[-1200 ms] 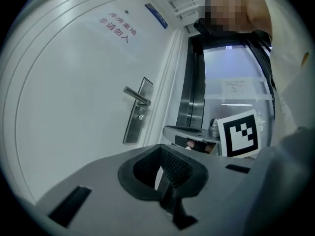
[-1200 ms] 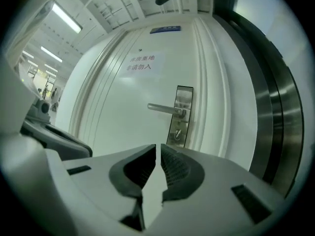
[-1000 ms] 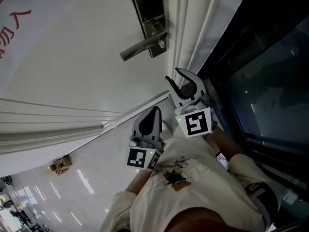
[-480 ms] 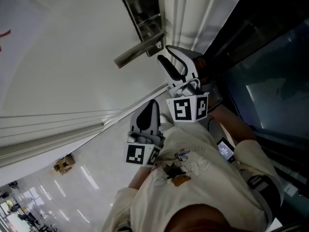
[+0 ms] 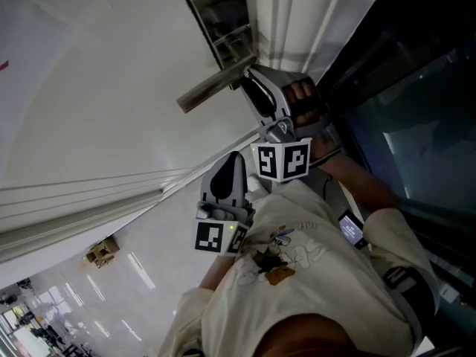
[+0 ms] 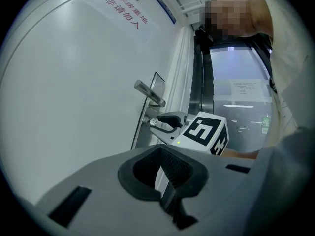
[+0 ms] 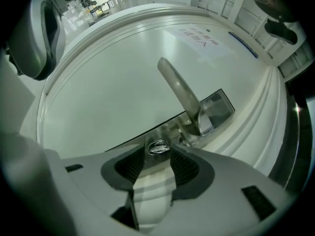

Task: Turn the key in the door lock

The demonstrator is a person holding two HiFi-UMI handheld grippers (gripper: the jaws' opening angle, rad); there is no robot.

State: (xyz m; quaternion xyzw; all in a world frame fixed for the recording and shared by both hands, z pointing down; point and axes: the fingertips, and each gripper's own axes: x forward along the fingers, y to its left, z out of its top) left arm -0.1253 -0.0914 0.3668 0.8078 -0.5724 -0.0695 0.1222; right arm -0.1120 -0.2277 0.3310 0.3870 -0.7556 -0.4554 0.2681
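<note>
The steel lock plate point(image 5: 223, 28) with its lever handle point(image 5: 212, 88) is on the white door. A small silver key point(image 7: 158, 147) sticks out of the plate below the handle point(image 7: 179, 90). My right gripper point(image 5: 249, 80) points level at the plate just under the handle. Its jaws stand wide, and the key head sits between their tips point(image 7: 157, 154) with a gap showing on each side. In the left gripper view the key point(image 6: 153, 122) shows at the right gripper's tips point(image 6: 165, 123). My left gripper point(image 5: 236, 158) hangs lower, away from the door, shut and empty.
The white door frame point(image 5: 290, 21) runs beside the lock plate, with dark glass point(image 5: 416, 125) past it. A notice with red characters point(image 6: 125, 9) hangs on the door. A small cardboard box point(image 5: 100, 251) lies on the glossy floor below.
My right gripper has moved up to the lock plate, rolled about its axis, and its jaws have spread wider. The left gripper has shifted only slightly.
</note>
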